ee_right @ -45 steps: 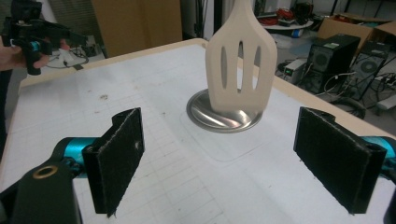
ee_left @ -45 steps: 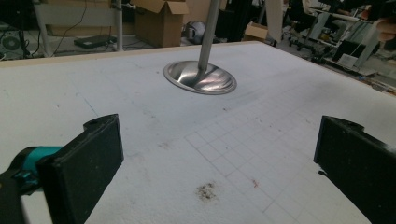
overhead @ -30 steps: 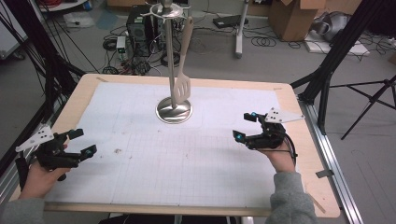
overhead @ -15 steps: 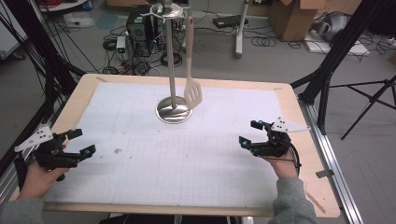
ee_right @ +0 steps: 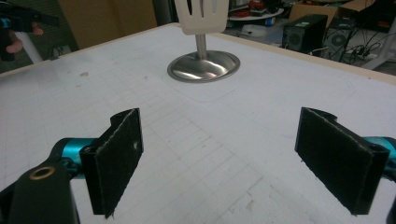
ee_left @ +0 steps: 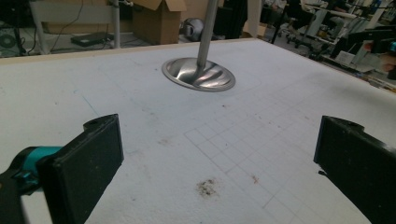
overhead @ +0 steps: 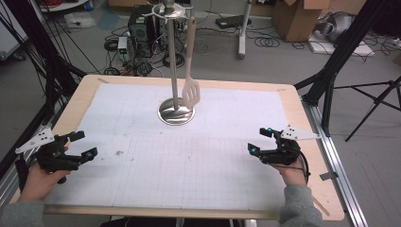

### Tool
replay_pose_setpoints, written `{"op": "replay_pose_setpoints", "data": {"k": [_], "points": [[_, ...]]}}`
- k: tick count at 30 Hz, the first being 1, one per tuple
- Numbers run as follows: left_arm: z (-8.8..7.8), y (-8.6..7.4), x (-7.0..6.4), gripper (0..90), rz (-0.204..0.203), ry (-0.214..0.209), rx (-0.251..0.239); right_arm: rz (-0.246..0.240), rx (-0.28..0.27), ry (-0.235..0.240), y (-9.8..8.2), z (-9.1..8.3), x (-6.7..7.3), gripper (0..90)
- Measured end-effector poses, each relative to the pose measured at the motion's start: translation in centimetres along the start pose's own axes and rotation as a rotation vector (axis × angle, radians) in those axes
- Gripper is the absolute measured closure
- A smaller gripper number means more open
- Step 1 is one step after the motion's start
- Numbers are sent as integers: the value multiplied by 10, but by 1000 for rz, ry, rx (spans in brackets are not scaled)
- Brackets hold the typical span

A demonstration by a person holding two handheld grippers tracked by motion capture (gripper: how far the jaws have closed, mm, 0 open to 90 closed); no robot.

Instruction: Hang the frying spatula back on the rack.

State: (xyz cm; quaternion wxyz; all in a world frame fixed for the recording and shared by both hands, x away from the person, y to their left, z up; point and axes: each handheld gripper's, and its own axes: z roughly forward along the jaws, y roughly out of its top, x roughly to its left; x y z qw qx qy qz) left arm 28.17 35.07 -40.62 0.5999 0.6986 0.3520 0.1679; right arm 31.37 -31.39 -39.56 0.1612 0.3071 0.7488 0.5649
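Compared with a second ago, the right tongs have drawn back from the middle of the surface toward the near right corner, and they now sit lower and closer to the person's sleeve. The left tongs have hardly shifted; they stay at the near left edge. The spatula has swung: a second ago its blade hung in front of the pole of the stand, over the round base, and now the blade lies to the right of the pole.

The spatula hangs from a hook at the top of the stand, at the far middle of the surface. Its long axis runs nearly upright, with the pale handle up at the hook and the slotted blade pointing down, tilted slightly so that the blade end sits a little right of the handle's top. The blade hovers just above the shiny round base and does not touch the surface. In the right gripper view the blade shows flat-on in front of the pole.

Both pairs of tongs are spread wide and hold nothing. Each is well apart from the stand, one to either side, with bare gridded surface between their jaws.
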Motion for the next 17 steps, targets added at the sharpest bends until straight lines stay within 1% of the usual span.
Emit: {"op": "replay_pose_setpoints", "data": {"k": [3,6,12,13,14,17], "points": [[1,0,0,18,4,-14,8,-7,-2,-1,-3,-3,0,144],[2,-1,0,18,3,-17,12,5,-5,-2,-7,-6,0,144],[4,-1,0,18,-4,-11,19,29,-9,-23,-14,-12,-3,144],[4,-1,0,18,-1,-12,24,39,-15,-22,-14,-13,-3,144],[5,-1,0,18,-1,-11,27,35,-23,-22,-14,-13,-4,144],[6,-2,0,18,2,-10,39,48,-35,-21,-14,-15,-4,144]]}}
